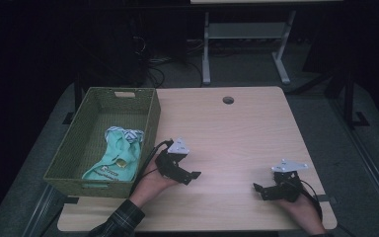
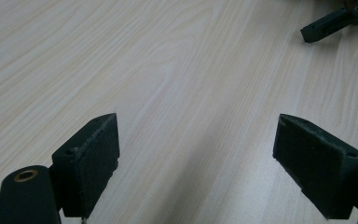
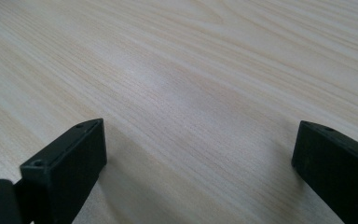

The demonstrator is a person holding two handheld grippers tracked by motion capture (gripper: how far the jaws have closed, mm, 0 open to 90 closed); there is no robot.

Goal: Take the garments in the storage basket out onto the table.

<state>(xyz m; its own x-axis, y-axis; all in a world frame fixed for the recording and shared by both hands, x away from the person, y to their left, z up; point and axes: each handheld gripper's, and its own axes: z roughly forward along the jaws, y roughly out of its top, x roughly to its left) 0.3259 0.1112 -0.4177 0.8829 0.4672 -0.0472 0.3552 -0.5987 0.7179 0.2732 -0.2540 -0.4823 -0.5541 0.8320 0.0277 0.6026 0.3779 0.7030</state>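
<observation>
surface: light wood table (image 1: 237, 128) | on it: green woven basket (image 1: 150, 116), left edge | cable hole (image 1: 228, 100), far side

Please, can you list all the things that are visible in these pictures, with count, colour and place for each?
basket: one, green woven, left part of the table, partly over its left edge
garment: one, mint green with a patterned collar, lying inside the basket
table: one, light wood, with a round hole near its far edge
second table: one, white legs, on the floor behind
left gripper: one, black, jaws open, low over the table beside the basket
right gripper: one, black, jaws open, near right front of the table
</observation>
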